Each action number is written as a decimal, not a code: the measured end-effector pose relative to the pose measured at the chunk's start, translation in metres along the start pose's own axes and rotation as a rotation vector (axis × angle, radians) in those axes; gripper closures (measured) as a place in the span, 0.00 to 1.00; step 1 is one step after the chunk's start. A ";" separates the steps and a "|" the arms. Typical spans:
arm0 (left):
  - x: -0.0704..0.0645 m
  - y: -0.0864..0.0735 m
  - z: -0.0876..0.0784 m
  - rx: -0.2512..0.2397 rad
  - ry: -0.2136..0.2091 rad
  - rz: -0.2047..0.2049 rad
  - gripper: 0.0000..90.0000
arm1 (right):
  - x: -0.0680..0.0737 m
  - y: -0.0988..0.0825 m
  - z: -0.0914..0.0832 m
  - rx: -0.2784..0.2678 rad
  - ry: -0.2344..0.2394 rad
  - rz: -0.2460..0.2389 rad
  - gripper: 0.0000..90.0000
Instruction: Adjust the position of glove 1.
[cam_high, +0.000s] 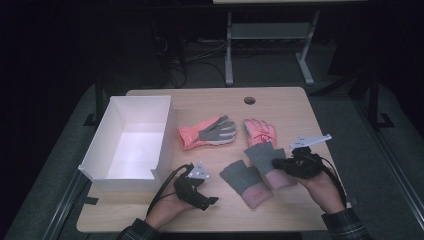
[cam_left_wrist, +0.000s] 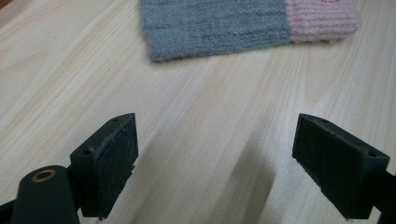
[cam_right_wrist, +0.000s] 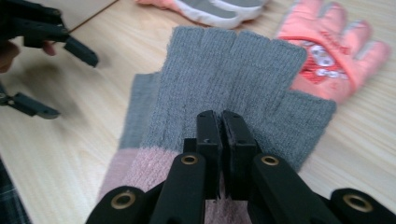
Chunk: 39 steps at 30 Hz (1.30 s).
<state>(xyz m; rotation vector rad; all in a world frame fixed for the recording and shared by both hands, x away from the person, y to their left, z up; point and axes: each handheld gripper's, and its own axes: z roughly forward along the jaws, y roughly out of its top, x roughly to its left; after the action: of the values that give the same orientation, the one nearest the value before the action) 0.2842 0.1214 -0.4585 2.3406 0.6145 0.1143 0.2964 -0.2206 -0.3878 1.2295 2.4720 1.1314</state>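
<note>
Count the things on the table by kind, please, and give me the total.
Grey-and-pink knit fingerless gloves: 2
Coral padded gloves: 2
White box: 1
Total: 5

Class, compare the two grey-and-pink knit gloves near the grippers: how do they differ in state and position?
The right knit glove is pinched between the shut jaws of the right gripper; the left knit glove lies free on the table, untouched by the open left gripper. The right knit glove's edge overlaps an orange glove; the left knit glove touches none. Both are fingerless, grey with pink cuffs.
</note>
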 end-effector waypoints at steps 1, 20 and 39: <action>0.000 0.000 0.000 0.001 0.000 0.000 0.15 | 0.003 0.000 0.002 -0.003 0.008 -0.012 0.96; -0.001 0.000 0.001 0.014 -0.006 0.006 0.15 | 0.036 -0.001 0.040 0.025 0.076 -0.022 0.96; -0.001 0.000 0.001 0.021 -0.002 0.009 0.15 | 0.040 -0.007 0.066 0.099 0.072 -0.043 0.96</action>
<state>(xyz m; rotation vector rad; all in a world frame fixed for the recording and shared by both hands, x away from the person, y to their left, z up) 0.2835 0.1206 -0.4592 2.3637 0.6070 0.1095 0.2948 -0.1564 -0.4319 1.1739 2.6236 1.0722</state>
